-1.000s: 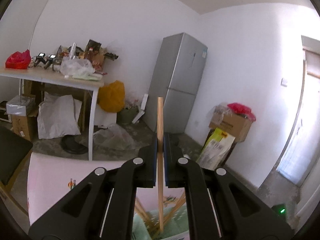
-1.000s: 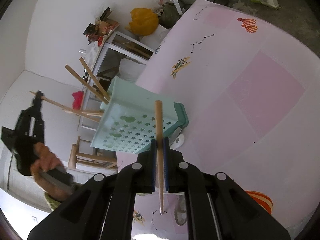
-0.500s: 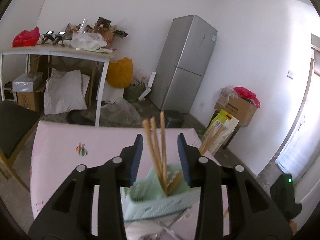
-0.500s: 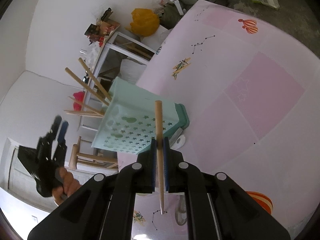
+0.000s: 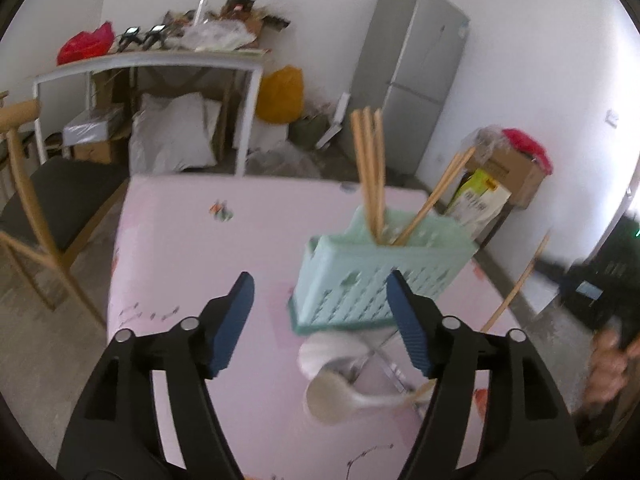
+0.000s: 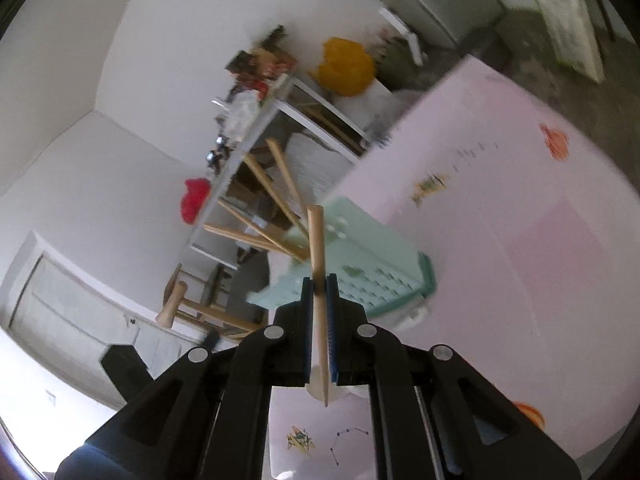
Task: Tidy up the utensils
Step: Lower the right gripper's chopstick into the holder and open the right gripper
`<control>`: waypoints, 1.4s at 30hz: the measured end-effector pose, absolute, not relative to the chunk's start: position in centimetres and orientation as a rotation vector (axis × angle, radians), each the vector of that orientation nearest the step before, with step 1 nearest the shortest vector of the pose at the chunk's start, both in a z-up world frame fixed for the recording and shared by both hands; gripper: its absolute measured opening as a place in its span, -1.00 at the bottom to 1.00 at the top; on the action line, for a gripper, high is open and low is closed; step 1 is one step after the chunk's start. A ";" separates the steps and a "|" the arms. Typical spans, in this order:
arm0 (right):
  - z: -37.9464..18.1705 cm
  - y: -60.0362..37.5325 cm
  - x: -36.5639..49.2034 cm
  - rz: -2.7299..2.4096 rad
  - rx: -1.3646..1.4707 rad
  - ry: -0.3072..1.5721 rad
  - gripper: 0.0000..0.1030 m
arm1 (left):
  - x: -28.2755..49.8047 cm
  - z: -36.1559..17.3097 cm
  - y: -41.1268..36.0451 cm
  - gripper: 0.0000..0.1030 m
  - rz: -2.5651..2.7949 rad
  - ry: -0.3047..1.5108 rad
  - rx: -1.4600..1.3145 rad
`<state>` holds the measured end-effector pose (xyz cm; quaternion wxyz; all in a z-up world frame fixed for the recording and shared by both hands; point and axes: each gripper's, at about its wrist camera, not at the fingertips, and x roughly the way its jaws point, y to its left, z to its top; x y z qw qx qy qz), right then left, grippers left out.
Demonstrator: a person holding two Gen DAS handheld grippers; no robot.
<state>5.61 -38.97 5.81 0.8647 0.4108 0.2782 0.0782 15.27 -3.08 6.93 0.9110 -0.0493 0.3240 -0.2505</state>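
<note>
The left gripper hangs low in the frame, jaws opening and empty, before the mint basket at centre right holding chopsticks. The right gripper pinches one chopstick at frame centre.

— Left gripper?
— Opening, blue pads well apart, nothing between.
— Ahead of the tips?
— Mint basket on the pink table, slightly right of centre. Chopsticks standing inside, three near upright, two leaning right.
— Nearer, below the basket?
— White spoons, just inside the right finger.
— Further right?
— Blurred hand, and one chopstick held aslant.
</note>
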 end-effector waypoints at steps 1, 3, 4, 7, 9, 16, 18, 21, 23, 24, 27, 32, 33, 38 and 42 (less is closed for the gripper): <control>6.9 -38.9 5.8 0.172 0.835 0.568 -0.87 | 15.0 6.8 -2.9 0.35 -0.507 0.677 -0.100; 8.7 -38.8 6.2 0.186 0.799 0.542 -0.87 | 14.5 6.5 -2.6 0.40 -0.481 0.692 -0.098; 9.5 -38.8 6.4 0.192 0.786 0.530 -0.87 | 14.4 6.4 -2.4 0.43 -0.468 0.699 -0.095; 13.1 -39.1 7.0 0.200 0.717 0.464 -0.87 | 14.2 6.2 -2.1 0.48 -0.426 0.722 -0.073; 15.0 -39.2 7.3 0.195 0.675 0.426 -0.87 | 14.1 6.1 -2.1 0.55 -0.396 0.735 -0.049; 19.3 -38.5 10.4 0.134 0.522 0.343 -0.87 | 14.4 5.2 -2.1 0.61 -0.318 0.795 0.010; 19.4 -38.3 11.1 0.125 0.503 0.346 -0.87 | 14.6 5.1 -2.2 0.61 -0.305 0.809 0.016; 19.1 -37.6 12.8 0.110 0.465 0.362 -0.87 | 14.8 4.8 -2.1 0.62 -0.295 0.829 0.015; 18.7 -37.1 14.1 0.099 0.440 0.381 -0.87 | 14.9 4.5 -2.2 0.62 -0.287 0.840 0.020; 18.3 -36.8 14.5 0.096 0.432 0.393 -0.87 | 14.9 4.4 -2.3 0.62 -0.282 0.848 0.025; 17.1 -36.1 15.9 0.089 0.412 0.432 -0.87 | 15.2 4.3 -2.2 0.62 -0.260 0.858 0.036; 14.6 -35.3 17.2 0.070 0.373 0.491 -0.87 | 15.4 4.3 -2.3 0.62 -0.239 0.869 0.045; 14.0 -35.0 17.5 0.069 0.368 0.509 -0.87 | 15.5 4.3 -2.3 0.62 -0.237 0.871 0.045; 12.7 -34.1 17.8 0.047 0.312 0.545 -0.84 | 15.5 4.4 -2.3 0.62 -0.219 0.866 0.057; 12.7 -34.2 17.8 0.042 0.307 0.547 -0.84 | 15.4 4.6 -2.5 0.62 -0.211 0.852 0.074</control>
